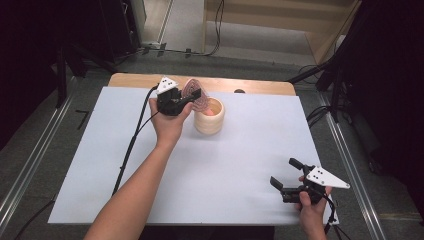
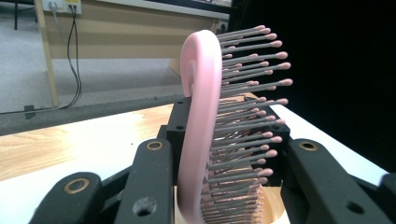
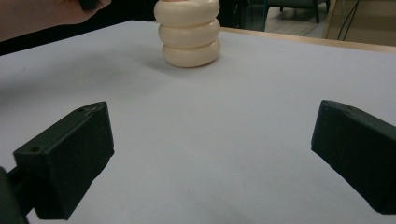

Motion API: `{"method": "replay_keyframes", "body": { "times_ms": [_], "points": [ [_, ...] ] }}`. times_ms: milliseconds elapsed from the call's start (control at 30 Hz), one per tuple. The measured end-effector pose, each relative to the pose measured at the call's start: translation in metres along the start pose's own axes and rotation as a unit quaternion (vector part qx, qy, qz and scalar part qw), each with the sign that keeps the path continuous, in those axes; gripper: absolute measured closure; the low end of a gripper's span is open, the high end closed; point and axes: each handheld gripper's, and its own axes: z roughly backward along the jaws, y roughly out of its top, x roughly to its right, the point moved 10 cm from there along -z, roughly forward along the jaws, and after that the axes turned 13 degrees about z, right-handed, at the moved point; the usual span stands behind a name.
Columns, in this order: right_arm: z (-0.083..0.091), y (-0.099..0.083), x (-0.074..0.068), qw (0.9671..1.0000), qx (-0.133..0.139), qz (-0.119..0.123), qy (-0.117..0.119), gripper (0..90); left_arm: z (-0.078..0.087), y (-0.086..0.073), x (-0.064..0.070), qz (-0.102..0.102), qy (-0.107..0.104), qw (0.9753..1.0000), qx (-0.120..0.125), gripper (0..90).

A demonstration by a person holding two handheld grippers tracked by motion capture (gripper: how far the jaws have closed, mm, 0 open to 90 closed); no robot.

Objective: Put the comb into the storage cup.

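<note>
The left gripper (image 1: 186, 100) clamps a pink brush (image 2: 201, 126) over the cup (image 1: 209, 116); the right gripper (image 1: 285, 175) rests released on the bench (image 1: 240, 165).

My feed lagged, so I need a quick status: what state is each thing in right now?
Left gripper: shut on the pink hairbrush, at the holder's rim.
Pink hairbrush: upright, lower end down inside the holder.
Cream ribbed holder: upright on the white table cover, top open.
Right gripper: open, holding nothing, near the table's front right corner.
</note>
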Motion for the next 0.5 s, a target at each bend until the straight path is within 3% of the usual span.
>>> {"method": "replay_keyframes", "body": {
  "times_ms": [133, 233, 500],
  "points": [
    [0.0001, -0.0002, 0.0004, 1.0000, 0.000, 0.000, -0.001, 0.0, -0.0006, -0.0001, -0.0006, -0.006, 0.015, 0.9999, 0.002, 64.0],
    [0.0000, -0.0001, 0.0001, 1.0000, 0.000, 0.000, -0.001, 0.0, -0.0008, -0.0014, -0.0016, 0.002, 0.009, 0.9999, -0.005, 62.2],
    [-0.0005, -0.0001, 0.0005, 1.0000, 0.000, 0.001, -0.001, 0.0, 0.0020, -0.0037, -0.0089, 0.005, 0.004, 0.9998, -0.018, 36.5]
  ]
}}
